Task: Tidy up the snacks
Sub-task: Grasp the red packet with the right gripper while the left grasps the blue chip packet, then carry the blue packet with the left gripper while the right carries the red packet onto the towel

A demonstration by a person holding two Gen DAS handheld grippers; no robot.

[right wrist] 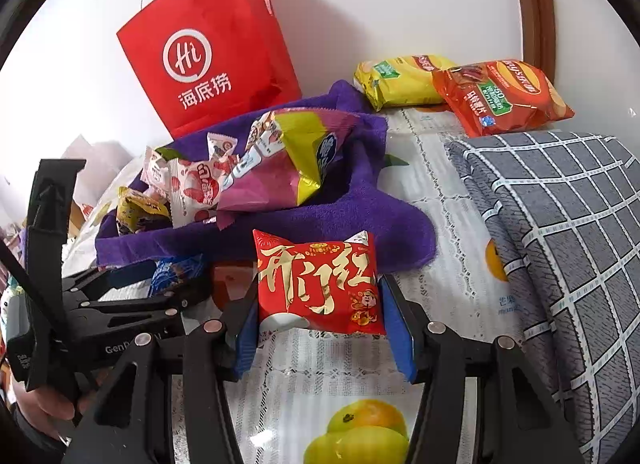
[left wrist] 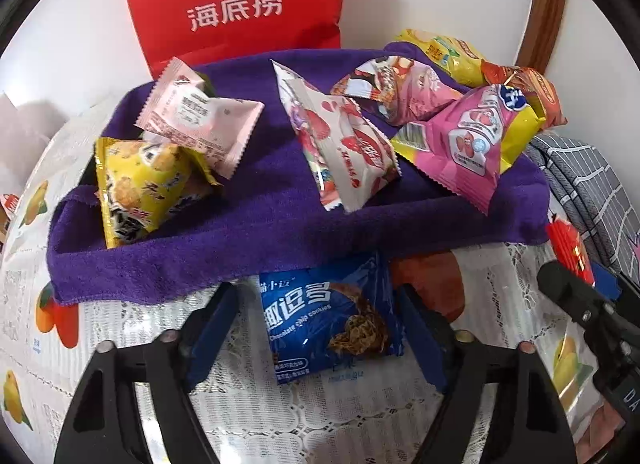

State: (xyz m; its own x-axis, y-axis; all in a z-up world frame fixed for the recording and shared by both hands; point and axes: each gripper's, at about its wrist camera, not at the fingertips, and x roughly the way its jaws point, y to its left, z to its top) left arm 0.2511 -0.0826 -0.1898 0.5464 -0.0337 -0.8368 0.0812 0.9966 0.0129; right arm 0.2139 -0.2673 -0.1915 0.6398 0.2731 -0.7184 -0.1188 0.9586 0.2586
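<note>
A blue chocolate-chip cookie packet (left wrist: 328,320) lies on the lace tablecloth just in front of the purple towel (left wrist: 280,248). My left gripper (left wrist: 316,298) straddles it. The right pad touches the packet's edge and a strip of cloth shows at the left pad, so the gripper is open. My right gripper (right wrist: 320,284) is shut on a red packet with gold characters (right wrist: 316,292), both blue pads pressed on its sides. Several snack packets lie on the towel, among them a yellow one (left wrist: 148,188), a pale pink one (left wrist: 200,120) and a pink-and-yellow one (left wrist: 468,144).
A red paper bag (right wrist: 208,76) stands against the wall behind the towel. A yellow chip bag (right wrist: 400,80) and an orange one (right wrist: 504,96) lie at the back right. A grey checked folded cloth (right wrist: 560,224) fills the right side. The left gripper (right wrist: 176,276) is close beside the right one.
</note>
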